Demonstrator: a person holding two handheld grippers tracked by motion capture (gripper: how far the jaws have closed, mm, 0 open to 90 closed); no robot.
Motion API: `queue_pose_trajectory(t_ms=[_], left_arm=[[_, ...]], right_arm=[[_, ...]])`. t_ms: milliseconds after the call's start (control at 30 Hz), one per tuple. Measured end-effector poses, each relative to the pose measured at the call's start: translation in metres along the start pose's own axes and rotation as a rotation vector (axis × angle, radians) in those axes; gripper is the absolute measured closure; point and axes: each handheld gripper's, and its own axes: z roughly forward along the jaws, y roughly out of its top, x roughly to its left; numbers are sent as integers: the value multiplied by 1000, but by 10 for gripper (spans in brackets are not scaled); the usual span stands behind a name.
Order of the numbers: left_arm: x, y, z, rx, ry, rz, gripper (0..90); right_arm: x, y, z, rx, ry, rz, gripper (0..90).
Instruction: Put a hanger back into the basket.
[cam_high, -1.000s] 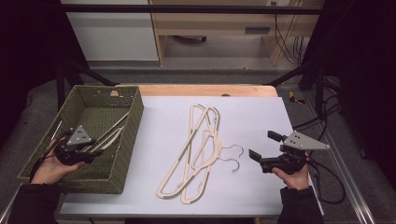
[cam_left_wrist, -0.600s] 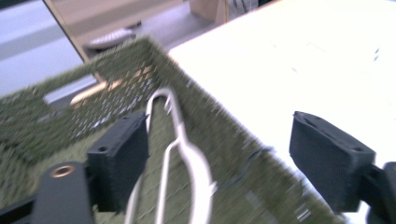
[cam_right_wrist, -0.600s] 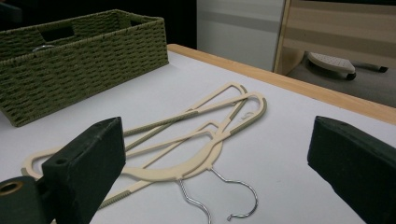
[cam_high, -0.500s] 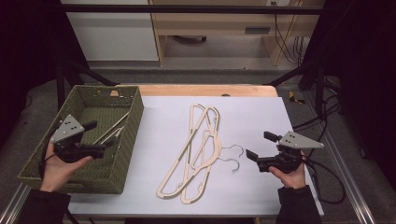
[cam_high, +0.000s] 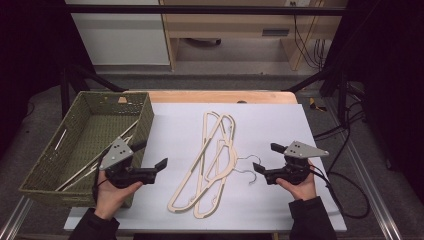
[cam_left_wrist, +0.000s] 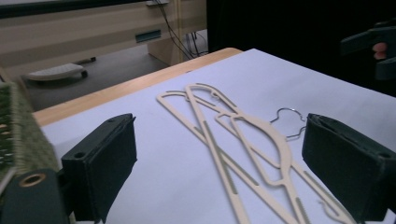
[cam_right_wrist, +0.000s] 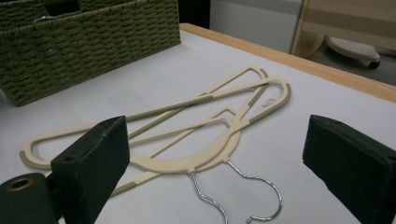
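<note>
We're looking down on a white surface (cam_high: 280, 120) with a bare wooden strip along its far edge, sitting in a dim room. Beyond it a grey floor (cam_high: 225, 75) is showing, plus a pale wooden bench (cam_high: 235, 25) and a white cabinet (cam_high: 120, 35); cables (cam_high: 305, 35) are hanging at the far right.

Two cream hangers (cam_high: 210, 160) are lying crossed mid-surface, overlapping each other, their wire hooks (cam_high: 248, 167) pointing toward the right gripper. A green wicker basket (cam_high: 145, 115) is sitting at the surface's left edge, with more pale hangers lying inside it.

We're seeing the left gripper (cam_high: 150, 159) held over the basket's near right corner, jaws spread wide, gripping nothing and pointing at the hangers. In the left gripper view the hangers (cam_left_wrist: 243, 140) are lying between and beyond its jaws.

The right gripper (cam_high: 267, 157) is hovering just right of the hooks, jaws also wide apart and gripping nothing. In the right gripper view the hooks (cam_right_wrist: 243, 196) are lying between its jaws, with the basket (cam_right_wrist: 93, 46) beyond.
</note>
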Motion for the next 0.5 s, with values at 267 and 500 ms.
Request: queue_pose_trajectory(t_ms=[267, 500], left_arm=[[-13, -24, 22, 45, -52, -22, 99], [-16, -36, 32, 81, -67, -17, 99]], right_arm=[[2, -8, 28, 50, 24, -6, 108], [1, -16, 49, 123, 24, -5, 153]])
